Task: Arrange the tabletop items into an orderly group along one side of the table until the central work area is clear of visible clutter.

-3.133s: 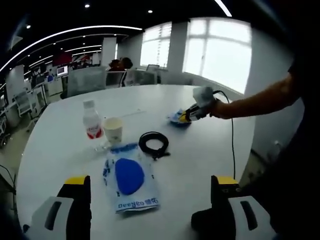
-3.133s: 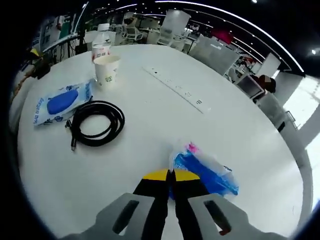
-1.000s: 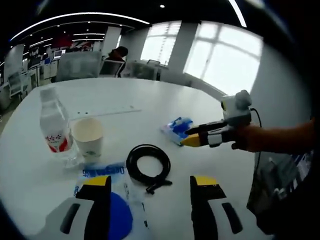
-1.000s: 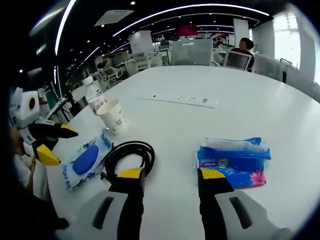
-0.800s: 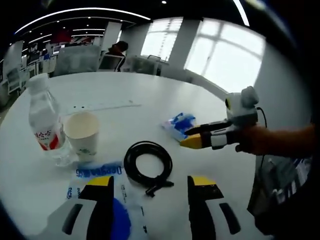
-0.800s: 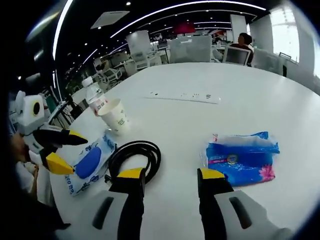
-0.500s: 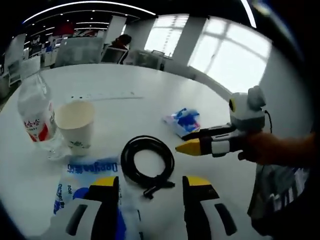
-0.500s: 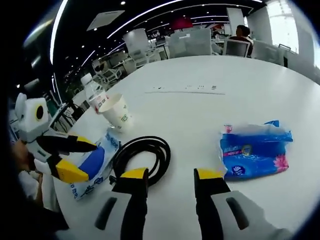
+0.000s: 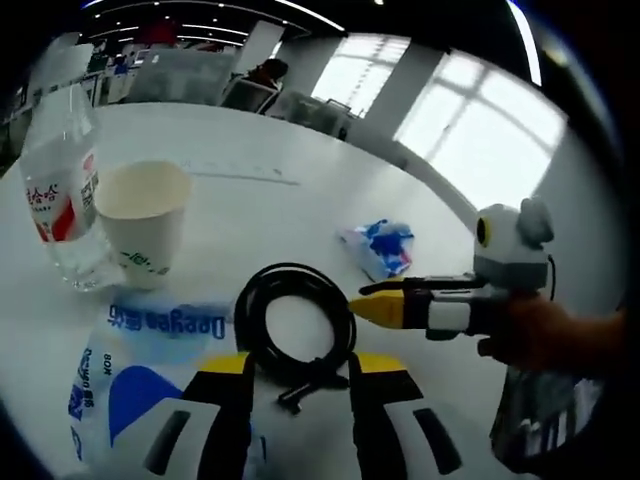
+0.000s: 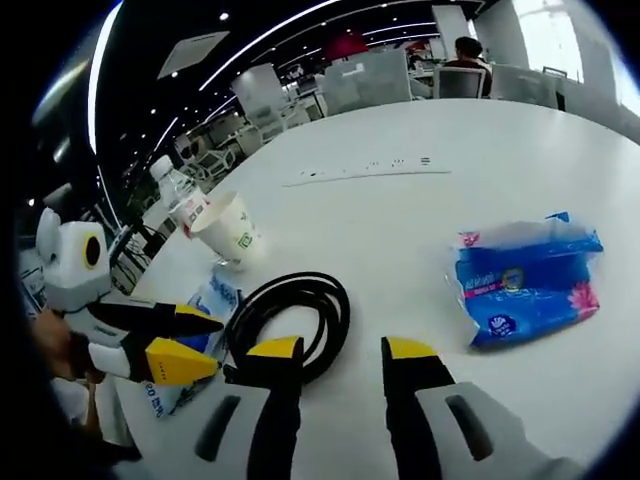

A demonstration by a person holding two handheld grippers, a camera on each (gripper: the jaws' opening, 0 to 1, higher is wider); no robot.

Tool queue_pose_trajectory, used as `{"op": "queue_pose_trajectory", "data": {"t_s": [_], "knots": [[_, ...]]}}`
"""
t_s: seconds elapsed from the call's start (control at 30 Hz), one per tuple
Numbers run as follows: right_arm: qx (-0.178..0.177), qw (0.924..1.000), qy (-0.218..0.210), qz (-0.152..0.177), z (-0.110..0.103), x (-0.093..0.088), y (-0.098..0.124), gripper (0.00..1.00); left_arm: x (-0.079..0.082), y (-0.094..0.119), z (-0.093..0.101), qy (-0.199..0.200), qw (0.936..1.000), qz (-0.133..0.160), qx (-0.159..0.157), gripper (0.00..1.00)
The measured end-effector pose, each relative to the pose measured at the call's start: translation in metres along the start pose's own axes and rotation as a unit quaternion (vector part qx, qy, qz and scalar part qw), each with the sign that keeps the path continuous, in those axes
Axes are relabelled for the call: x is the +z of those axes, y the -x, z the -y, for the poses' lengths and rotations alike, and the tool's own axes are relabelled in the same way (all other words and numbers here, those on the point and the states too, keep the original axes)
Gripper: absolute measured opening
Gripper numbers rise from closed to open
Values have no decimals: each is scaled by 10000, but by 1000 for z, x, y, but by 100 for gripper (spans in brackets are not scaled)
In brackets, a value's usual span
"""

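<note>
Cable [image 9: 292, 322] lies coiled on the white table [image 9: 250, 215], directly ahead of your left gripper [image 9: 295, 368], whose jaws stand apart and hold nothing. The cable's plug end sits between those jaws. Your right gripper [image 10: 340, 352] is likewise parted and empty, with the coil just beyond its left jaw.

Note the remaining items. The wipes pack [image 9: 140, 370] lies to the left of the coil, partly beneath your left gripper. The paper cup [image 9: 140, 222] and the water bottle [image 9: 55, 190] stand at the far left, close together. The blue tissue packet [image 10: 525, 280] lies well apart to the right.

Hazards, as judged from this position:
- Both grippers converge on the same coil. Closing them together risks jaw contact or a tug that uncoils the cable.
- A grip on one loop alone probably lets the rest trail and drag.
- A trailing loop swept left could tip the cup, which looks light.
- Closing low may pinch the wipes pack with the plug.
</note>
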State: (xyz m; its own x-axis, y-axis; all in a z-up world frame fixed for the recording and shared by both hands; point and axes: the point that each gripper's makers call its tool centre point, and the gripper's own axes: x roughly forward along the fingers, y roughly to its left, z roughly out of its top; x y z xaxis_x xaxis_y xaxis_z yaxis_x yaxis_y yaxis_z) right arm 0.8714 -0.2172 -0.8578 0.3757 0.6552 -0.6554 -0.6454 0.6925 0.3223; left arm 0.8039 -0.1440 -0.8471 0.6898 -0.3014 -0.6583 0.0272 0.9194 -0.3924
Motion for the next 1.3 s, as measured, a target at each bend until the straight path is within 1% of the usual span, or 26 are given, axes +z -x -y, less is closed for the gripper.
{"op": "queue_pose_trajectory", "data": {"t_s": [0.07, 0.13, 0.17, 0.3, 0.37, 0.43, 0.5, 0.7, 0.83, 0.93, 1.03, 1.17, 1.23, 1.3], "knots": [[-10, 10000, 71, 5, -2, -1, -1, 18, 0, -2, -1, 39, 10000, -8, 11, 33], [-22, 10000, 82, -7, -4, -2, -3, 19, -3, -4, -3, 140, 9998, -90, 55, 31], [9, 10000, 25, -33, -7, -5, -3, 19, -4, -5, -3, 147, 9998, -69, 68, 30], [-25, 10000, 14, -79, -6, -7, -8, 20, -4, -5, -5, 184, 9997, -83, 140, 25], [-47, 10000, 10, -79, -4, -7, -9, 20, -3, -2, -8, 218, 9994, -73, 241, 25], [-55, 10000, 15, -67, -3, -6, -8, 20, -2, -1, -7, 217, 9994, -52, 250, 25], [-59, 9999, 31, -101, -2, -7, -10, 20, -6, -2, -6, 220, 9994, -130, 221, 25], [0, 9999, -3, -116, -4, -8, -13, 18, -7, -6, -9, 262, 9990, -165, 318, 25], [37, 9998, 2, -177, -7, -10, -14, 17, -9, -9, -11, 372, 9984, -206, 371, 23], [126, 9997, 38, -208, -10, -10, -15, 13, -11, -14, -11, 411, 9981, -250, 376, 23], [84, 9996, 122, -242, -9, -10, -17, 12, -12, -15, -13, 450, 9977, -288, 425, 21], [92, 9996, 27, -282, -8, -11, -19, 11, -12, -18, -15, 556, 9969, -304, 455, 19], [85, 9993, 154, -326, -9, -11, -19, 11, -12, -18, -15, 652, 9964, -323, 433, 18], [92, 9992, 176, -345, -9, -11, -19, 10, -11, -19, -16, 736, 9958, -358, 404, 16]]}}
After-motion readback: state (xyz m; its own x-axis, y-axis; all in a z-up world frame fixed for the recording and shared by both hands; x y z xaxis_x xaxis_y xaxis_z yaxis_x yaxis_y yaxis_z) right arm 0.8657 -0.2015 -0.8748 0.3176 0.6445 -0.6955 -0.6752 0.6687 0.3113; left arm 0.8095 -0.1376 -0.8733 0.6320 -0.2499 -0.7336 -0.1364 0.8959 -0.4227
